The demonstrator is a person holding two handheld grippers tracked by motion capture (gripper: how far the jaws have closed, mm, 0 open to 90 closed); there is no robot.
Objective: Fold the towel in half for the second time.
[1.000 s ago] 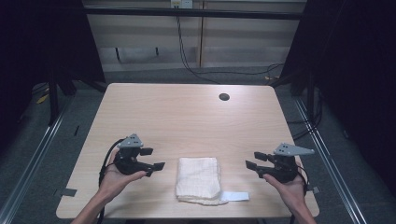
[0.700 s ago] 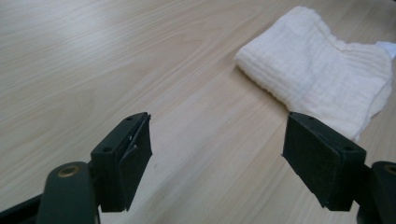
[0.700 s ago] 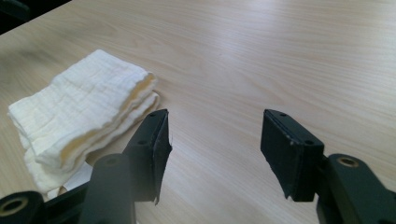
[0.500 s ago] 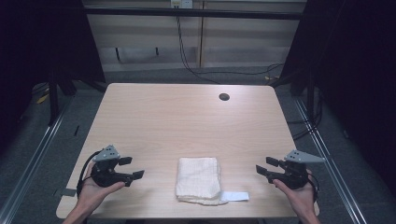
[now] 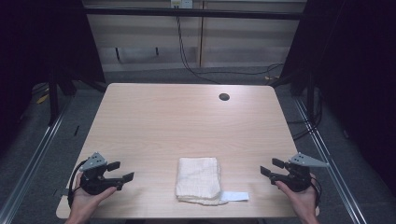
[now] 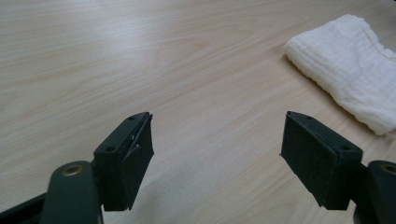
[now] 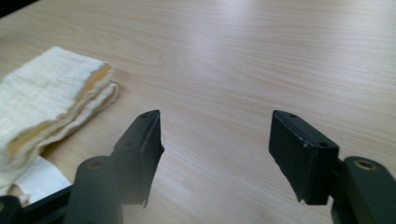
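Fingers [image 6: 126, 154] spread over a bare wooden table [image 5: 187, 121] in a dark room.

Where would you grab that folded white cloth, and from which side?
Probably the folded towel is best pinched at its right long edge, where the right gripper view shows the stacked layers open to that side. The right gripper already faces it with jaws wide apart and nothing between them. The white tag sticking out at the near corner looks too flimsy.
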